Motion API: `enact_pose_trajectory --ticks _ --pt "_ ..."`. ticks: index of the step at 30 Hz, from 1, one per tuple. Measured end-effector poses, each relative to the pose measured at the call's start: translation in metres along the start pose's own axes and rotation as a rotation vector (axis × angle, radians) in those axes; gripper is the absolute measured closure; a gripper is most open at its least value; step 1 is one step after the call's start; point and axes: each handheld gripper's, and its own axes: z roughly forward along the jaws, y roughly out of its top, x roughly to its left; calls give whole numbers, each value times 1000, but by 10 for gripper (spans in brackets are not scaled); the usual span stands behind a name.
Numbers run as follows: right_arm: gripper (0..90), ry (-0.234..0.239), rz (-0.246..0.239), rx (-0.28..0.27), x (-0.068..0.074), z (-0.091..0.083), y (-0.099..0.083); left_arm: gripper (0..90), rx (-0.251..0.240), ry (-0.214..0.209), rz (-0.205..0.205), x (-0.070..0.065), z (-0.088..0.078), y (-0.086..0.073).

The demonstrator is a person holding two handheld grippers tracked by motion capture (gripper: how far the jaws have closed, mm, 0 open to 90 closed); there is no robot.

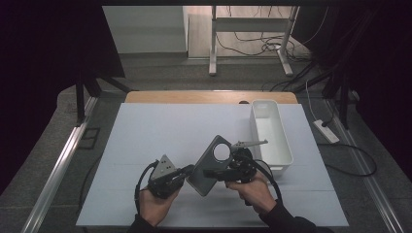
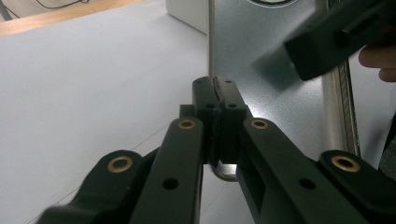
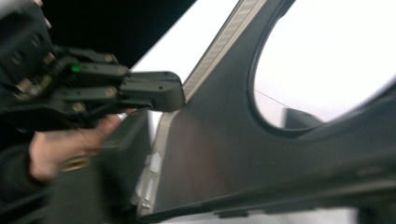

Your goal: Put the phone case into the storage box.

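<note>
1. You had the left gripper (image 1: 187, 170) clamped on the near-left edge of the grey plate (image 1: 210, 167); in the left gripper view its jaws were pinched tight on that thin edge (image 2: 215, 100).
2. The plate was a flat grey panel with a big round hole (image 1: 221, 151) near its top corner. It was held tilted above the white mat (image 1: 145, 131), between your two hands, toward the near middle of the table.
3. Your right gripper (image 1: 214, 173) sat across the plate's face just below the hole. The right gripper view was blurred, with one dark jaw crossing the panel (image 3: 219, 154), so I could not tell whether the pads pressed on it or stood off.
4. Your left hand (image 1: 158, 206) and right hand (image 1: 252, 191) both came in from the near edge, close together.
5. A white bin (image 1: 284, 158) stood on the mat to the right of the plate, near but apart from it.
6. The mat lay on a wooden tabletop (image 1: 209, 97), which showed along the far edge.
</note>
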Motion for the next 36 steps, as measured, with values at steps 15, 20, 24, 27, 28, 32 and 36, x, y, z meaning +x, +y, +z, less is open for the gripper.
enact_pose_trajectory --ticks 15,20,24,27,28,32,36 --pt "797 98 118 -35 -9 -2 -3 885 -8 -29 6 0 -1 -1" --pt "857 127 150 -48 -11 -3 -4 875 -7 -37 18 -1 0 -1" --pt "860 127 140 -59 -10 -4 -4 841 -13 -63 3 2 -1 -1" --pt "859 128 118 -55 -10 -5 -4 703 -24 -71 -25 6 -2 -1" --pt "860 133 107 -52 -11 -5 -5 662 -20 -82 -42 9 -3 -1" --pt "860 147 79 -54 -11 -8 -5 420 -28 -121 -91 18 -5 -3" --pt "860 131 41 -65 -12 -12 -4 204 -41 -218 -155 30 -4 -7"
